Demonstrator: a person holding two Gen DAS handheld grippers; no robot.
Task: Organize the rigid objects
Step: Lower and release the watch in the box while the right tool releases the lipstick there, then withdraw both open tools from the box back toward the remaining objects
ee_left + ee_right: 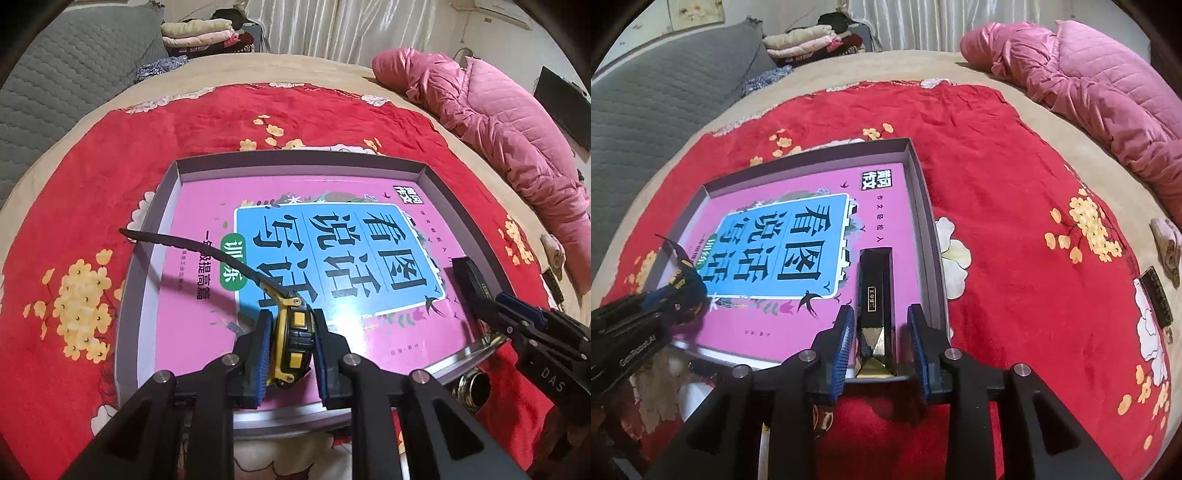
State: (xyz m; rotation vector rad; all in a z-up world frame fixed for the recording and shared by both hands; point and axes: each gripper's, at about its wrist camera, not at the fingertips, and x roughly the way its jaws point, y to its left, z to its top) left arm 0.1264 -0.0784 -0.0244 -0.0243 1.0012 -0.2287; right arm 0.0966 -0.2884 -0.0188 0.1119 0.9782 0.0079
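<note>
Both hand-held grippers over the shallow grey cardboard box lid point(177, 173) on the bed's red floral blanket point(74, 184).

Left hand-held gripper point(290, 350) clamped on yellow-and-black tape measure point(291, 343), held above pink-and-blue book point(332, 240) lying in the lid; black strap point(184, 247) trails up-left. Right hand-held gripper point(881, 343) jaws apart, straddling black-and-gold faceted bar point(877, 302); contact unclear. Bar lies on the book by the lid's right wall, long axis pointing away from camera. Judged step: placing items; next, lower and release tape measure on clear book cover.
</note>
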